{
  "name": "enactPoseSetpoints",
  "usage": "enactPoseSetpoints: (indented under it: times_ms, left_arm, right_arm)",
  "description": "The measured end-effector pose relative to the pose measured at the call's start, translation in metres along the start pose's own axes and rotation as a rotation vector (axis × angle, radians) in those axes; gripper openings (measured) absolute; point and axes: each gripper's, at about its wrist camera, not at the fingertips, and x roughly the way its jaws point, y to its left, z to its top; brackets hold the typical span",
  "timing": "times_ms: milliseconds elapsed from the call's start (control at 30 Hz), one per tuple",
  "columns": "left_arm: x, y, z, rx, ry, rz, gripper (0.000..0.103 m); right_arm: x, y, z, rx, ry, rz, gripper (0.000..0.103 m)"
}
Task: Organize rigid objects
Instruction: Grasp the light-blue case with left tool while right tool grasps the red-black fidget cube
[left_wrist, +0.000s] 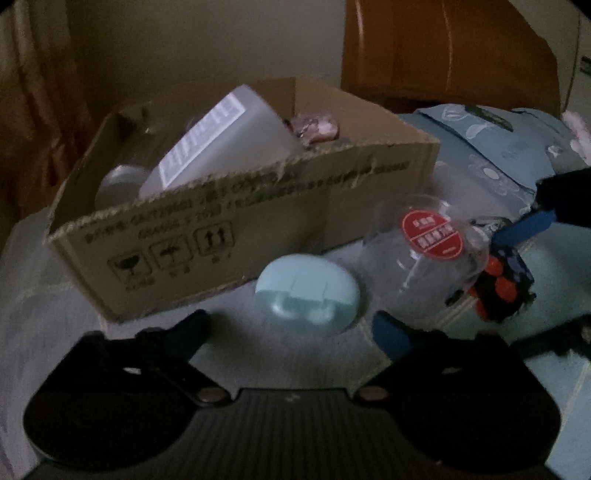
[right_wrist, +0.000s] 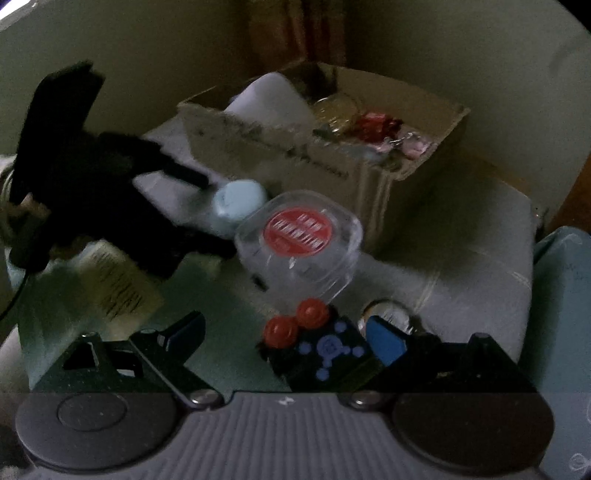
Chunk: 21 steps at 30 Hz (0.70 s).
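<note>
A light blue round case lies on the bedsheet in front of a cardboard box. My left gripper is open, its jaws on either side of the case and just short of it. A clear plastic container with a red label lies to the right. A black toy with red knobs lies between the open jaws of my right gripper. In the right wrist view the case, the clear container and the box lie ahead, with the left gripper reaching in from the left.
The box holds a white plastic jug, a clear jar and small wrapped items. A blue patterned pillow lies to the right. A labelled packet lies at the left. A wooden headboard stands behind.
</note>
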Motion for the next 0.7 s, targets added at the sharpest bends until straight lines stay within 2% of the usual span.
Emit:
enactPoseSetpoints:
  times_ms: [167, 333, 400, 567, 633, 700]
  left_arm:
    - [0.003, -0.004, 0.002, -0.001, -0.030, 0.007, 0.080]
    - [0.005, -0.008, 0.004, -0.003, -0.056, 0.011, 0.070]
    - [0.006, -0.011, 0.005, -0.004, -0.063, 0.010, 0.064]
    - [0.008, -0.013, 0.007, -0.014, -0.064, 0.026, 0.061]
    - [0.008, -0.013, 0.007, -0.014, -0.060, 0.027, 0.061]
    - [0.007, -0.012, 0.006, -0.014, -0.058, 0.024, 0.061]
  right_arm:
    - [0.000, 0.012, -0.011, -0.011, 0.023, 0.015, 0.095]
    - [0.003, 0.023, -0.016, -0.048, 0.047, -0.013, 0.082]
    - [0.004, 0.025, -0.016, -0.055, 0.051, -0.030, 0.082]
    - [0.008, 0.023, -0.011, -0.029, 0.030, -0.053, 0.082]
    - [0.011, 0.023, -0.009, -0.023, 0.032, -0.063, 0.075]
    - [0.012, 0.022, -0.007, -0.013, 0.033, -0.066, 0.073]
